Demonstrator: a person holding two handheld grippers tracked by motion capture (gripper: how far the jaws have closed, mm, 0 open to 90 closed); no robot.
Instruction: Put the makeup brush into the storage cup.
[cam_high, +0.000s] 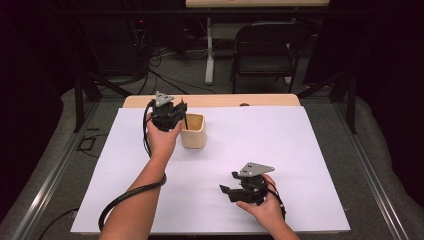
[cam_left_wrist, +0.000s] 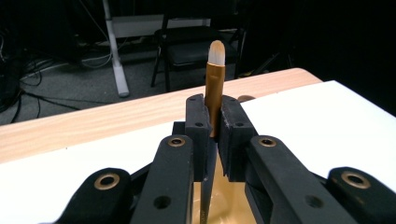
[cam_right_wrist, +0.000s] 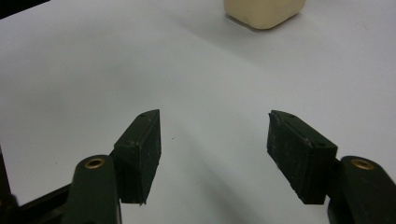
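Two tongs: left tongs (cam_left_wrist: 214, 133) clamped a slim, rigid, probably light gold pen (cam_left_wrist: 215, 88) mid-shaft above the cream cup (cam_high: 193, 131); right tongs (cam_right_wrist: 215, 149) stood apart, empty.

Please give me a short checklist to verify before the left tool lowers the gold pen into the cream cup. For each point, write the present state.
1. Left tool grips the gold pen firmly: ok, both pads are pressed on its barrel.
2. Pen is upright in the grip: ok, it rises straight between the pads, pale tip on top.
3. Pen is above the cream cup opening: ok, the cup's inside shows right under the jaws in the left gripper view.
4. Cup stands upright on the white sheet: ok.
5. Right tool is away from the cup: ok, it is open over bare sheet and holds nothing.
6. Cup is empty inside: cannot tell.
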